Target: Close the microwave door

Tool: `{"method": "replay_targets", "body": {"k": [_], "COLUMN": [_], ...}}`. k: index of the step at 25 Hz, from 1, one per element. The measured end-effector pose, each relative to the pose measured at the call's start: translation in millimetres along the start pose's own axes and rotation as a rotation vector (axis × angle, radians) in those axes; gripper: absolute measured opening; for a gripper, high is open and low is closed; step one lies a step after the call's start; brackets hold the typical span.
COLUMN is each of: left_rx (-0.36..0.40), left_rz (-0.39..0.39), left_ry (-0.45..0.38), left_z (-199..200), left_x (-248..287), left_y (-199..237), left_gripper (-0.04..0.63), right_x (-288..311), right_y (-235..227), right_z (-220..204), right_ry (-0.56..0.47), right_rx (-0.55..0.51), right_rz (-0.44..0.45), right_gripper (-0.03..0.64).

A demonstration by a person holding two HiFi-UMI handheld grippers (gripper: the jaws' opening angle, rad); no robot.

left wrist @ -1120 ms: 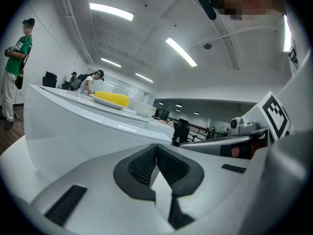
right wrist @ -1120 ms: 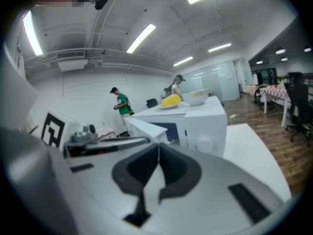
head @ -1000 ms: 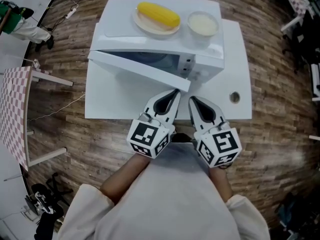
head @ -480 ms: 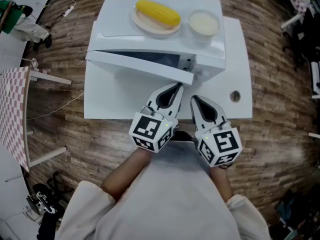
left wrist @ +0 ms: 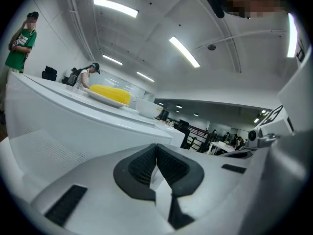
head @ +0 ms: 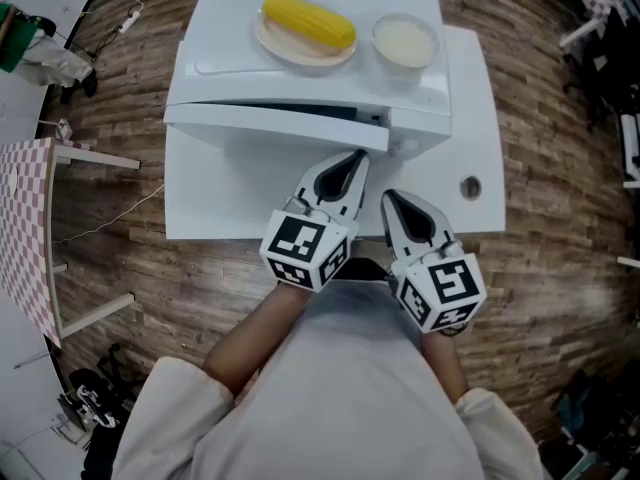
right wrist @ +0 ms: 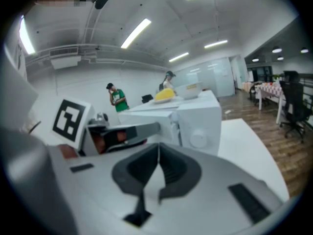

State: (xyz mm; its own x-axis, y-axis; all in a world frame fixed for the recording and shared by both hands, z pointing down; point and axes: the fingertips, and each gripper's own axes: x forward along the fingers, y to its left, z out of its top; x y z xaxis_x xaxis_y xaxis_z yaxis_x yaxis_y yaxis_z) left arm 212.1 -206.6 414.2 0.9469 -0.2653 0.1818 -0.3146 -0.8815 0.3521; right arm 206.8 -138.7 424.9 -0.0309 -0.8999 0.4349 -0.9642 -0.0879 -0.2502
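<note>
The white microwave [head: 410, 98] stands on a white table [head: 475, 128]. Its door [head: 265, 125] is hinged at the left and stands only slightly ajar, nearly flat against the front. My left gripper [head: 357, 156] is shut, empty, with its tip against the door's free right end. In the left gripper view the door [left wrist: 73, 126] fills the left side just beyond the closed pads [left wrist: 146, 168]. My right gripper [head: 387, 197] is shut and empty, held back over the table in front of the control panel [right wrist: 198, 119], apart from it.
On the microwave's top sit a plate with a yellow corn cob [head: 308, 23] and a white bowl [head: 405, 40]. A round cable hole [head: 470, 187] marks the table at the right. A checkered table [head: 25, 228] stands at the left on the wooden floor.
The door has swung from clearly open to almost flat against the microwave. My left gripper has moved forward with its free end. The right gripper has barely moved.
</note>
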Motion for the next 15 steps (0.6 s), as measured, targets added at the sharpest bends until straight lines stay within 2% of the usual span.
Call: {"method": "replay_targets", "body": {"k": [8,15], "left_rx": [-0.03,-0.026], "left_rz": [-0.015,0.004], "left_ry": [-0.019,-0.022], "left_z": [5.5,5.0], "left_x": [11.4,14.5], "left_y": [4.9,6.1], "left_gripper": [0.02,0.02], "right_x": [9.2,15.5], "right_y": [-3.2,-8.2], "right_z": [1.6,4.2], "right_ry": [0.02,0.018], "right_rx": [0.0,0.004], "right_rz": [0.002,0.009], "right_gripper": [0.023,0.023]}}
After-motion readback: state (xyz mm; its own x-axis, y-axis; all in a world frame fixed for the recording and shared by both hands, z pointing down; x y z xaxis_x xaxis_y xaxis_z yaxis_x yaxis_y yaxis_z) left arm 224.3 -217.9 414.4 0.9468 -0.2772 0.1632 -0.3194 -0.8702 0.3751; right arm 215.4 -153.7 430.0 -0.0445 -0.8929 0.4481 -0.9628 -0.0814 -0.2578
